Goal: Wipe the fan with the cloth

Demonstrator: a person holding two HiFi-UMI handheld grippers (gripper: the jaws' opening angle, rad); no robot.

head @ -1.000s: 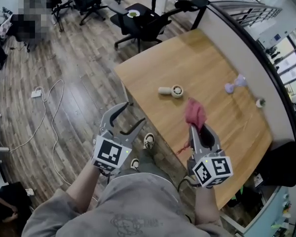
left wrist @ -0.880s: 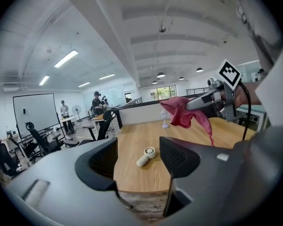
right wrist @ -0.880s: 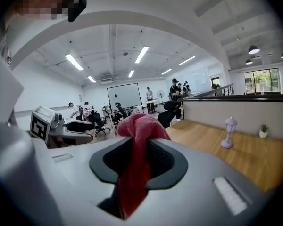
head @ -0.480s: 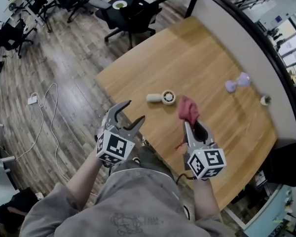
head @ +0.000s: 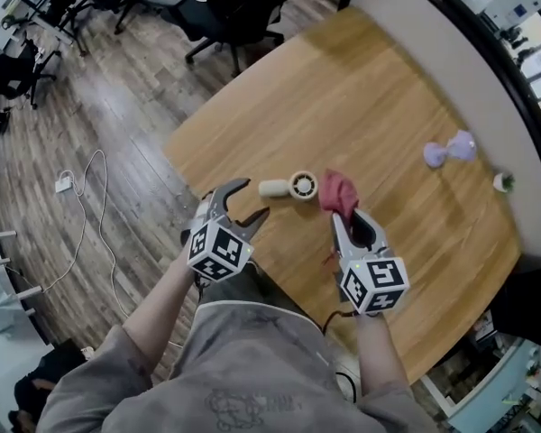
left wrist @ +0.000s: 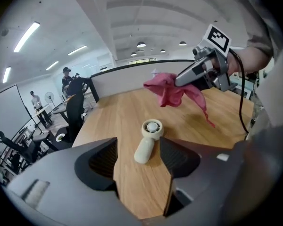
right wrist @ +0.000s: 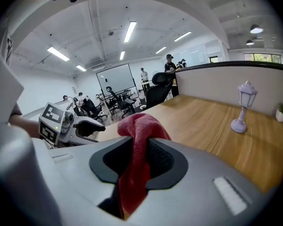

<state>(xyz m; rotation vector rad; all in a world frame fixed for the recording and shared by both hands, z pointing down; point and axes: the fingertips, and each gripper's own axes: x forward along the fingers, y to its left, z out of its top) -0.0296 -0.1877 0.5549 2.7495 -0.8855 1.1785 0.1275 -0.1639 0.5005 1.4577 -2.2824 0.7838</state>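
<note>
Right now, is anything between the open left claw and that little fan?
Nothing visible. The handheld fan lies on the wooden table straight ahead of the open left gripper. The red cloth, clamped in the right gripper, hangs off to one side.

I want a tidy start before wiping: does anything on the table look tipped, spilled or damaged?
Only the fan stands out: it lies flat on the table rather than standing. The purple lamp stands upright, and nothing looks spilled or damaged.
</note>
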